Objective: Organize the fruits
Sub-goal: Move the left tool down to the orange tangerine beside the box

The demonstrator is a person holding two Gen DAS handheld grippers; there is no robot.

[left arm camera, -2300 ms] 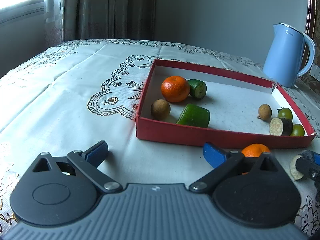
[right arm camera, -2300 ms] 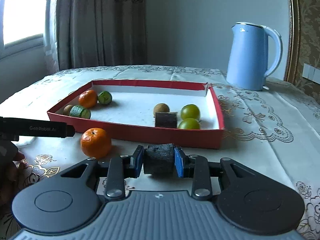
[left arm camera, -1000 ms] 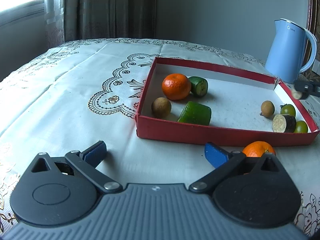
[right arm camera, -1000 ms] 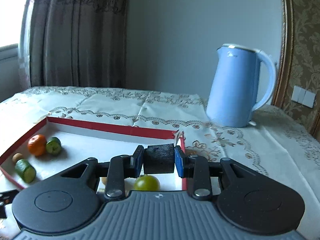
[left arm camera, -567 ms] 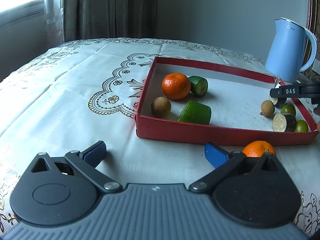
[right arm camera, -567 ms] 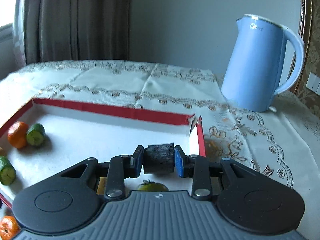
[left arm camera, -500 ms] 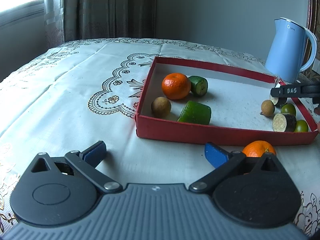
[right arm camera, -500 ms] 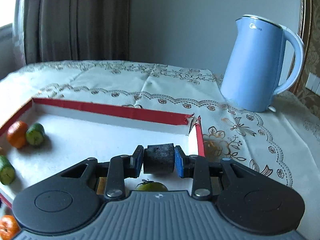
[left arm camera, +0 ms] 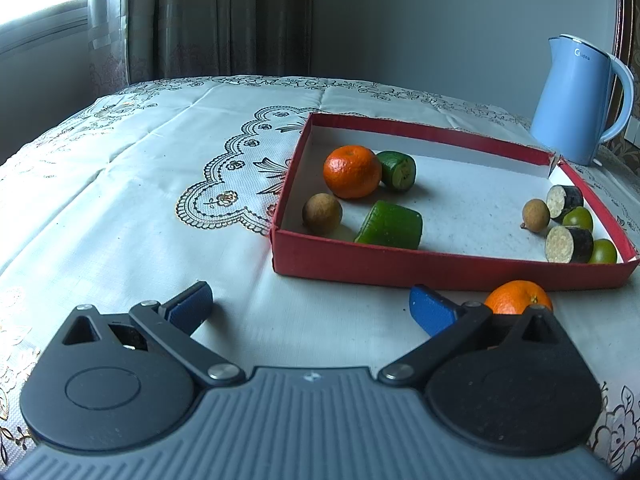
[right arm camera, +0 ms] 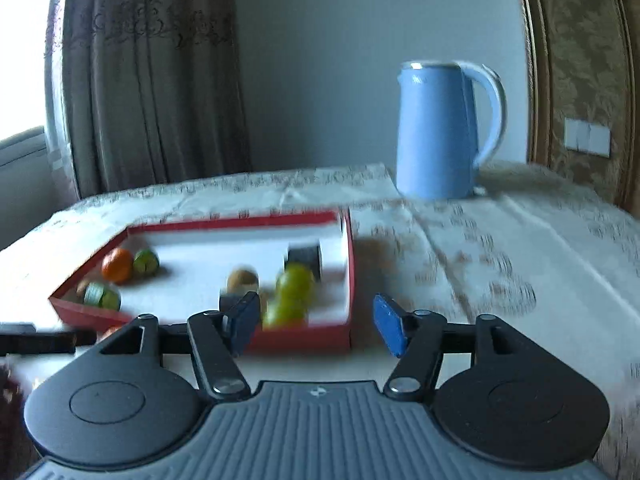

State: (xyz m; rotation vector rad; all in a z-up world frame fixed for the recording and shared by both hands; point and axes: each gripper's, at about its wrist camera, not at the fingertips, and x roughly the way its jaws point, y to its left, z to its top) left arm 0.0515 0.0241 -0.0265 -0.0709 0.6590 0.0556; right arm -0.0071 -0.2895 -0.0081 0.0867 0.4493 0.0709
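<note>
The left gripper [left arm camera: 310, 306] stood over the tablecloth [left arm camera: 120, 208] with its jaws spread wide and nothing between them. Just beyond its right finger, a loose orange [left arm camera: 517, 297] lay on the cloth, outside the red tray [left arm camera: 440, 270] and near its front wall.

The right gripper [right arm camera: 314, 326] was blurred by motion; its jaws were opening and empty, with only the tray's near right corner visible past them.

Inside the tray, at the left end, lay a brown round fruit [left arm camera: 322, 213], a green cucumber piece [left arm camera: 390, 225], a second orange [left arm camera: 352, 171] and another cucumber piece [left arm camera: 397, 170] touching it. At the right end, closely grouped, were a dark eggplant piece [left arm camera: 568, 243] beside a green fruit [left arm camera: 603, 251], then a second brown fruit [left arm camera: 536, 215], a second green fruit [left arm camera: 578, 219] and a further eggplant piece [left arm camera: 564, 201] by the right wall.

Beyond the tray's far right corner stood a blue kettle [left arm camera: 576, 100].
</note>
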